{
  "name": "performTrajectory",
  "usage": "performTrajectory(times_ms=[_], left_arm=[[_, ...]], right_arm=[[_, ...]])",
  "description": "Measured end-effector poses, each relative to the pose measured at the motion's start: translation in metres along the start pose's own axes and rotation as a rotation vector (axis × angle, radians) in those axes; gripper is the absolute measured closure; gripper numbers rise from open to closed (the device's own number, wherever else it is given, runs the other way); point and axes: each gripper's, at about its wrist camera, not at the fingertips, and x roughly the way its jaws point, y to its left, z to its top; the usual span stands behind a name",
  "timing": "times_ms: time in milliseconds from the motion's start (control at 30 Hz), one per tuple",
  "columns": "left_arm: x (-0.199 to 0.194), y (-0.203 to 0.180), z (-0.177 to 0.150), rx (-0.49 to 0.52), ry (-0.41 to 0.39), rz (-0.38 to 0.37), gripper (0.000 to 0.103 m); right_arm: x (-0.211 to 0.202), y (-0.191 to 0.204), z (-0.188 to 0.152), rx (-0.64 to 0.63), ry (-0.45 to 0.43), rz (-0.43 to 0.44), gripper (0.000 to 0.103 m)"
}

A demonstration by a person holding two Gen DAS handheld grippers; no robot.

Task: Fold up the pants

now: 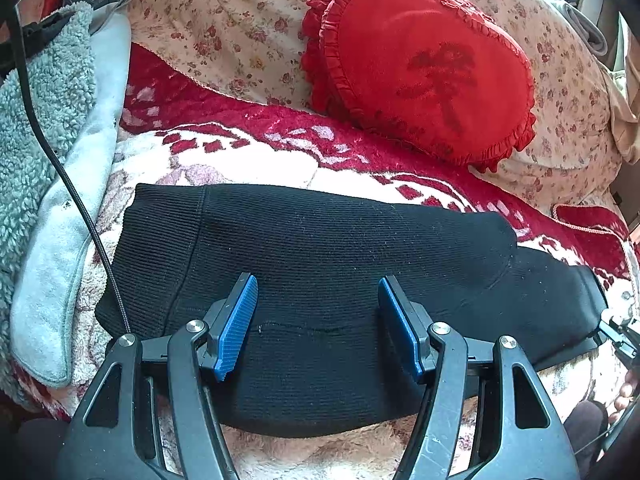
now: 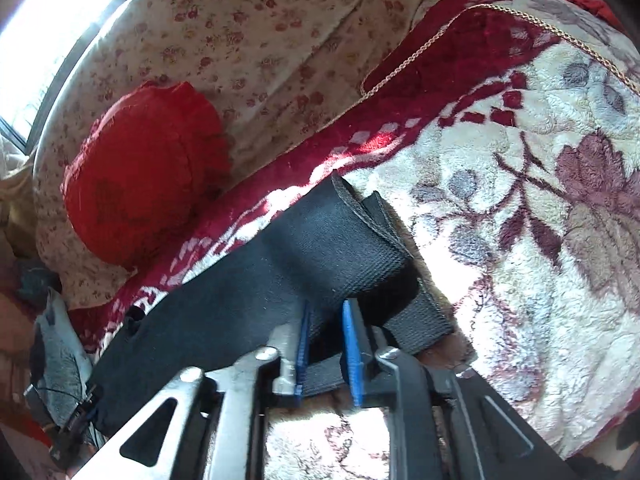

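The black knit pants [image 1: 320, 256] lie folded lengthwise across a floral fleece blanket [image 1: 248, 160]. My left gripper [image 1: 318, 292] hovers just above their near middle, jaws wide open and empty. In the right wrist view the pants' end [image 2: 320, 240] is bunched and lifted, and my right gripper [image 2: 326, 312] has its blue pads [image 2: 352, 344] closed on the fabric at its lower edge. The right gripper also shows at the far right edge of the left wrist view [image 1: 620, 336].
A red heart-shaped cushion [image 1: 420, 64] leans on a floral pillow [image 1: 224, 28] behind the pants. A grey fleece garment [image 1: 44, 128] and a black cable [image 1: 72, 184] lie at the left. The blanket [image 2: 520, 200] spreads to the right.
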Motion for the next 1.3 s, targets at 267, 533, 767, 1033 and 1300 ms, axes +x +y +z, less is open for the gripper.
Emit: performTrajectory(times_ms=[267, 533, 767, 1033, 1300], left_arm=[[-0.003, 0.002, 0.001, -0.016, -0.003, -0.009, 0.04], [-0.017, 0.006, 0.003, -0.04, -0.015, -0.022, 0.04], [-0.015, 0.002, -0.001, -0.014, -0.008, -0.003, 0.04], [-0.029, -0.009, 0.004, 0.017, -0.035, -0.012, 0.04], [-0.032, -0.016, 0.004, 0.048, -0.036, -0.005, 0.04]], right_arm=[[0.021, -0.011, 0.007, 0.097, 0.008, 0.04, 0.096], [-0.028, -0.002, -0.002, 0.035, -0.063, 0.049, 0.099], [-0.011, -0.012, -0.005, -0.013, 0.045, -0.123, 0.099], [-0.055, 0.002, 0.003, -0.166, -0.1, -0.17, 0.099], [-0.017, 0.022, -0.003, -0.126, 0.002, -0.099, 0.097]])
